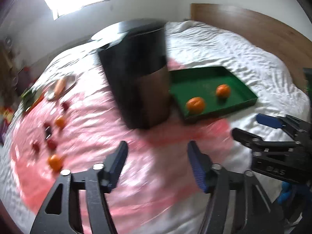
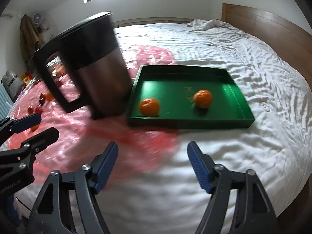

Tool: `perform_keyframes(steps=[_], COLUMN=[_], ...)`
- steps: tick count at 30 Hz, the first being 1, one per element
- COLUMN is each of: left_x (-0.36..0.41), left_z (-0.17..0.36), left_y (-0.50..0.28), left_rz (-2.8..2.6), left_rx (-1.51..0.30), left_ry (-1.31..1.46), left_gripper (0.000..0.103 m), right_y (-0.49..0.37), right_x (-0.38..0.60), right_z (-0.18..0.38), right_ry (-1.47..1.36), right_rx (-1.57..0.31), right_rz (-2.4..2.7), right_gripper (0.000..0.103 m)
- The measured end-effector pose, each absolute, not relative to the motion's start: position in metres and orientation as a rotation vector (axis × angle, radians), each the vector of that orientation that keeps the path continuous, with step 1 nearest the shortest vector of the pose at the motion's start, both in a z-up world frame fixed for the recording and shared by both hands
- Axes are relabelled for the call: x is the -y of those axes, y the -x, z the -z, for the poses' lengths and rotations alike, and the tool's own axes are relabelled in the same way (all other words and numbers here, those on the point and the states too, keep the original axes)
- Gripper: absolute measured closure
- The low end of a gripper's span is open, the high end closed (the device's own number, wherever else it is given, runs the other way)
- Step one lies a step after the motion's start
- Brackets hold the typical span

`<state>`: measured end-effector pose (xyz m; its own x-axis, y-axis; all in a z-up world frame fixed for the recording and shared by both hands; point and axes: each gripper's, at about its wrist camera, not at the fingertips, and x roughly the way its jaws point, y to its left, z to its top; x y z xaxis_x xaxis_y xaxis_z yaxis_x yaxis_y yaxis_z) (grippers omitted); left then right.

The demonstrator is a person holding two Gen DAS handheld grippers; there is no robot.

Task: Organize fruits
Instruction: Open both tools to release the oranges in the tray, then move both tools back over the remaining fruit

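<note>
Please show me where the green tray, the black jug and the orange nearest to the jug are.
green tray (image 2: 171,86), right wrist view, bare floor of the tray.
black jug (image 2: 101,74), right wrist view, middle of its body.
orange nearest to the jug (image 2: 149,106), right wrist view, middle of the fruit.

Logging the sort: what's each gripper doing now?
Left gripper: open, holding nothing.
Right gripper: open, holding nothing.

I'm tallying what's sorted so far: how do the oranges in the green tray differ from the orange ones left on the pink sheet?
The two round oranges lie inside the shallow green tray, alone there; the small orange fruits lie loose on the pink plastic sheet, mixed with dark red fruits. The tray pair sits right of the dark metal jug, the loose ones left. All look alike in colour and roundness.
</note>
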<state>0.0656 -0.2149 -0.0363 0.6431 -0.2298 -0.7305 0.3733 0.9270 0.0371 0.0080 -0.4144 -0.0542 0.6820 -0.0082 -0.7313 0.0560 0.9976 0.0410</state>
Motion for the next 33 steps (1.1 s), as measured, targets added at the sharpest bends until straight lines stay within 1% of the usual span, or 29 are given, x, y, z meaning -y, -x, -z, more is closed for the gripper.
perform_keyframes(steps=[8,10,16,33], left_x=[0.138,0.123,0.090,0.037], left_z=[0.047,0.046,0.046,0.052], left_y=[-0.053,-0.050,-0.046,-0.052], left_rz=[0.195,0.171,0.131,0.079], left_rx=[-0.816,-0.812,-0.811,-0.812], left_ry=[-0.149,-0.138,-0.096,-0.022], left_gripper=[0.031,0.030,0.029,0.029], right_y=[0.009,0.011,0.020,0.018], right_x=[0.335,0.320,0.272,0.221], right_z=[0.044,0.040,0.030,0.025], right_ry=[0.026,0.054,0.128,0.209], right_rx=[-0.819,-0.814,-0.786,-0.766], right_rz=[-0.054,-0.073,-0.131,-0.194], right_gripper=[0.000,0.000,0.000,0.000])
